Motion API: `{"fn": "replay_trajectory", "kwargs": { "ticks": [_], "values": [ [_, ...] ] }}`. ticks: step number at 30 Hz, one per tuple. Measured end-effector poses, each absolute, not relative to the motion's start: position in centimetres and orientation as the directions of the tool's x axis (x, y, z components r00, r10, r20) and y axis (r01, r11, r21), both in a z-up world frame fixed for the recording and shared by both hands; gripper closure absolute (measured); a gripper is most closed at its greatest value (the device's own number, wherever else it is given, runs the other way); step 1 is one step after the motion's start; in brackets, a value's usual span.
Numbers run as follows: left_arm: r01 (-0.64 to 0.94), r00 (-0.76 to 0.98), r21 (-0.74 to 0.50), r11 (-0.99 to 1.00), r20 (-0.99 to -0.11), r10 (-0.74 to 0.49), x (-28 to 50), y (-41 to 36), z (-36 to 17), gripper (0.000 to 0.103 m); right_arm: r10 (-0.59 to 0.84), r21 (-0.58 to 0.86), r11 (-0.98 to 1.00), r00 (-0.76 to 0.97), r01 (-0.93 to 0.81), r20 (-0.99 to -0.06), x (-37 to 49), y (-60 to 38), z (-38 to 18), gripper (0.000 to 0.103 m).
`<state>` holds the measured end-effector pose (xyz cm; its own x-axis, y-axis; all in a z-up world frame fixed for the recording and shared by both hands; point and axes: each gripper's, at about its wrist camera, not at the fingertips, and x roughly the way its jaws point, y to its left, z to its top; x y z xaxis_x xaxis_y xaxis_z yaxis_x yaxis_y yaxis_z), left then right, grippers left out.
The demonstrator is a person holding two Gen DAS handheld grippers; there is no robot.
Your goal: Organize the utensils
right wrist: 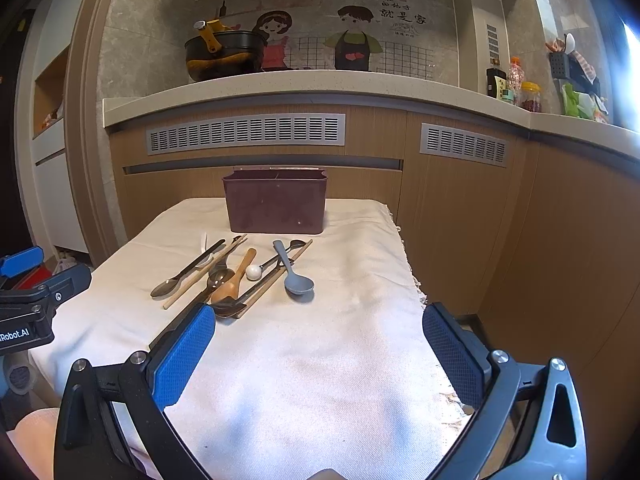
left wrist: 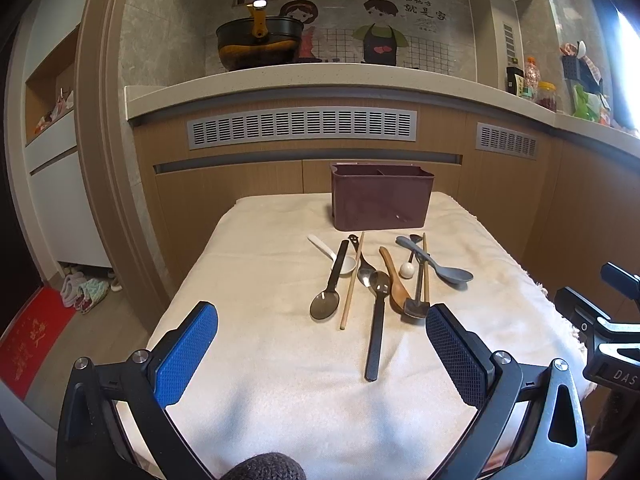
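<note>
Both spread wide and empty over the near edge of the table point(left wrist: 256, 392): left gripper point(left wrist: 322, 354) facing the utensils, right gripper point(right wrist: 319, 354) further toward the right edge, likely poised for a first pick. Loose across the table's middle, the utensils — spoons, chopstick point(left wrist: 351, 282), grey spoon point(left wrist: 452, 272), wooden spoon point(left wrist: 394, 280) — some overlapping, handles mostly toward the far edge. Upright at that far edge just behind them, the bin point(left wrist: 380, 198), divided, apparently empty, probably the destination.

A maroon caddy point(left wrist: 380, 200) stands on cream cloth point(left wrist: 280, 380) near a grey-blue spoon point(left wrist: 440, 266), a brown wooden spoon point(left wrist: 394, 280) and a red mat point(left wrist: 28, 344).
</note>
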<state>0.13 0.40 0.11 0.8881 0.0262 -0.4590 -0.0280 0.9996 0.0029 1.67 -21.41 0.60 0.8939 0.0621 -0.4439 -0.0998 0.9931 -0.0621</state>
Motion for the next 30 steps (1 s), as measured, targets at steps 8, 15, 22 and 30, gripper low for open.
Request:
{"fn": "replay_trajectory", "kwargs": {
  "ticks": [8,15,22,30],
  "values": [
    [-0.018,0.887,0.011,1.0,-0.462,0.021,0.12,0.18,0.17,0.0,0.067,-0.053,0.993,0.893,-0.102,-0.446,1.62,-21.5,0.64,0.0],
    [-0.015,0.887,0.018,1.0,-0.462,0.022,0.06,0.05,0.22,0.0,0.069,-0.041,0.994,0.894,-0.098,-0.443,1.67,-21.8,0.67,0.0],
    [-0.012,0.885,0.022,1.0,-0.465,0.021,-0.01,-0.19,0.05,0.0,0.079,-0.021,0.995,0.895,-0.098,-0.439,1.61,-22.11,0.74,0.0],
    [-0.011,0.885,0.024,1.0,-0.466,0.021,-0.03,-0.29,-0.05,0.0,0.084,-0.018,0.995,0.893,-0.103,-0.442,1.69,-22.06,0.64,0.0]
  ]
}}
